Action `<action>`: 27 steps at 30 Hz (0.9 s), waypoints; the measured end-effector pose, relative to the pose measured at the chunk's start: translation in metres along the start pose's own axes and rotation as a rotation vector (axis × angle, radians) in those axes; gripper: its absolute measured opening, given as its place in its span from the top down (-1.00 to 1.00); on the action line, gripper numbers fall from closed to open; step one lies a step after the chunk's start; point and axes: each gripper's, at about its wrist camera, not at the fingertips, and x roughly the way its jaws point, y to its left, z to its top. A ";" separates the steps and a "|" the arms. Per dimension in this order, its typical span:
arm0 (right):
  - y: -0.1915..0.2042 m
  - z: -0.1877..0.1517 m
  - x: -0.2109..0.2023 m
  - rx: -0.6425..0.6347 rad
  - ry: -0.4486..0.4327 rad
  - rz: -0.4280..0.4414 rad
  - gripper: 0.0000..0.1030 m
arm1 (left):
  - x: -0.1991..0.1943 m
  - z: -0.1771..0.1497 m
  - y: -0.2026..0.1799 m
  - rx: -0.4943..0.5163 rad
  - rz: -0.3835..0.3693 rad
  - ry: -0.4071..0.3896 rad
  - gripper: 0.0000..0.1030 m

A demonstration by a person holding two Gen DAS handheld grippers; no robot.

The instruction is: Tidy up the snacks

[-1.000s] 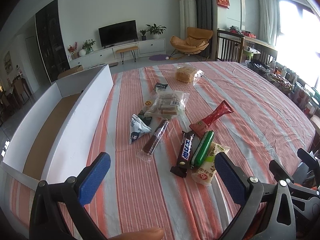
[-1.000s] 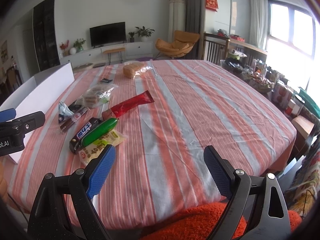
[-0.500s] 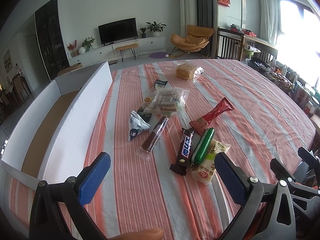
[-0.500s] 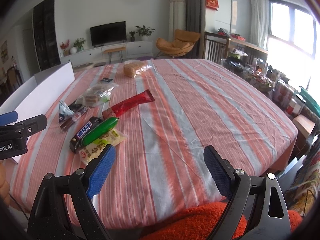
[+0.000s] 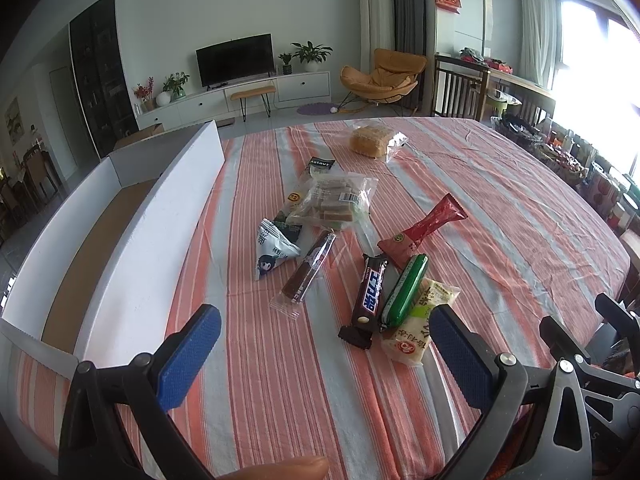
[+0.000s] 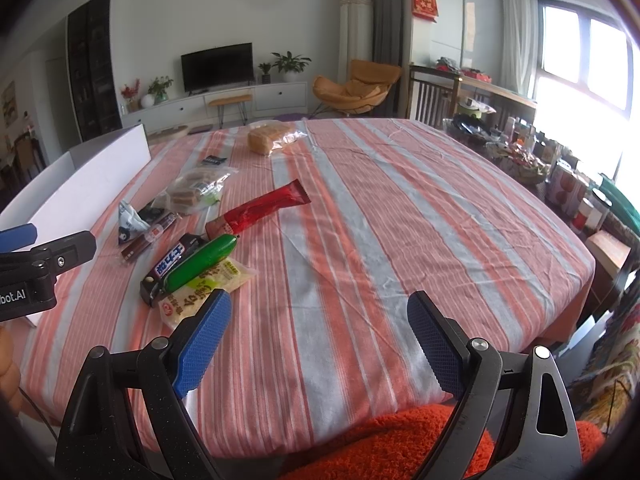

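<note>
Striped cloth (image 5: 500, 216) covers worktop; snacks lie loose in cluster beside white box (image 5: 132, 248), none inside yet. Left gripper (image 5: 326, 356) hovers low, jaws wide, empty. Right gripper (image 6: 318, 340) same, jaws wide, nothing held. Step, by my reading: approach, first pick not begun. Nearest pieces — chocolate bar (image 5: 370, 294), green stick (image 5: 404, 290), pale packet (image 5: 420, 326) — overlap; next move calls for singling one out. Left view shows box's brown floor; right view shows only its outer wall, plus left gripper from side.
</note>
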 end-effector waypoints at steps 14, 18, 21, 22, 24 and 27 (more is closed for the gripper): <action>0.000 0.000 0.000 0.000 0.000 0.000 -0.78 | 0.000 0.000 0.000 -0.001 0.000 0.003 -1.00; 0.000 0.000 0.000 0.000 0.000 0.000 -0.78 | 0.000 0.000 0.000 -0.002 0.000 0.002 -1.00; 0.000 0.000 0.000 0.000 0.000 0.000 -0.78 | -0.001 0.000 0.001 -0.004 -0.002 0.001 -1.00; 0.000 0.000 0.000 0.000 0.000 0.000 -0.78 | -0.001 -0.001 0.000 -0.005 -0.002 0.001 -1.00; 0.000 0.000 0.000 0.001 0.000 0.000 -0.78 | -0.001 0.000 0.000 -0.005 -0.002 0.003 -1.00; 0.000 0.000 -0.001 0.001 0.000 0.001 -0.78 | -0.001 0.000 0.001 -0.005 -0.003 0.002 -1.00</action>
